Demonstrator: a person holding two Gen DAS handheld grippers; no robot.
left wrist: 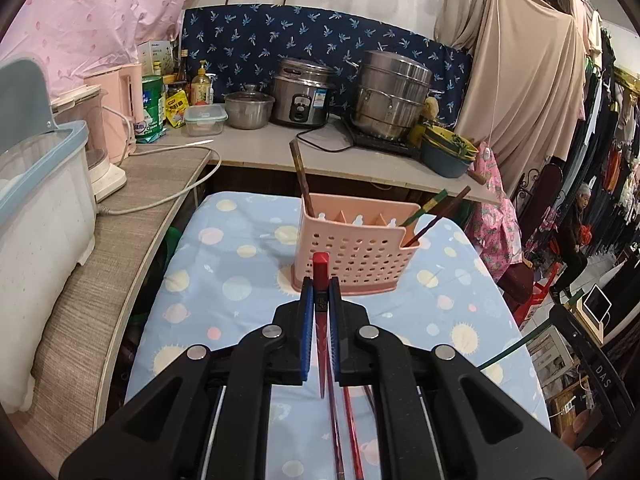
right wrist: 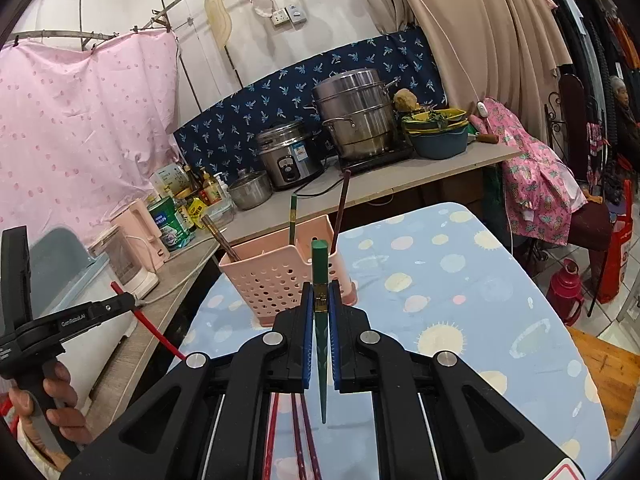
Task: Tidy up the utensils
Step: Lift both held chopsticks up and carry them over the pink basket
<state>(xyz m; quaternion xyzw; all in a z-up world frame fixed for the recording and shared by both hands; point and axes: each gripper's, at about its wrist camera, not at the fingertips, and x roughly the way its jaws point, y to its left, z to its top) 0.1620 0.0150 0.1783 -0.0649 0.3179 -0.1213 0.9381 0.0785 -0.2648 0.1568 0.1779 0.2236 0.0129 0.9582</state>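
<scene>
Chopsticks clamped in both grippers, pink holder (left wrist: 354, 250) just beyond on the spotted cloth (left wrist: 224, 264)

Left gripper (left wrist: 321, 286) grips a red chopstick (left wrist: 321, 276); right gripper (right wrist: 320, 292) grips a green chopstick (right wrist: 320, 264); only the right view shows the left hand (right wrist: 56, 400); loose chopsticks (left wrist: 348, 432) lie near.

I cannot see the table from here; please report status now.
Left gripper shut on red chopstick. Right gripper shut on green chopstick. Pink holder upright ahead, three chopsticks inside. Nothing in the way.

table (left wrist: 224, 248), planet-print cloth | pink caddy (left wrist: 352, 256) | loose chopsticks (left wrist: 352, 436)
</scene>
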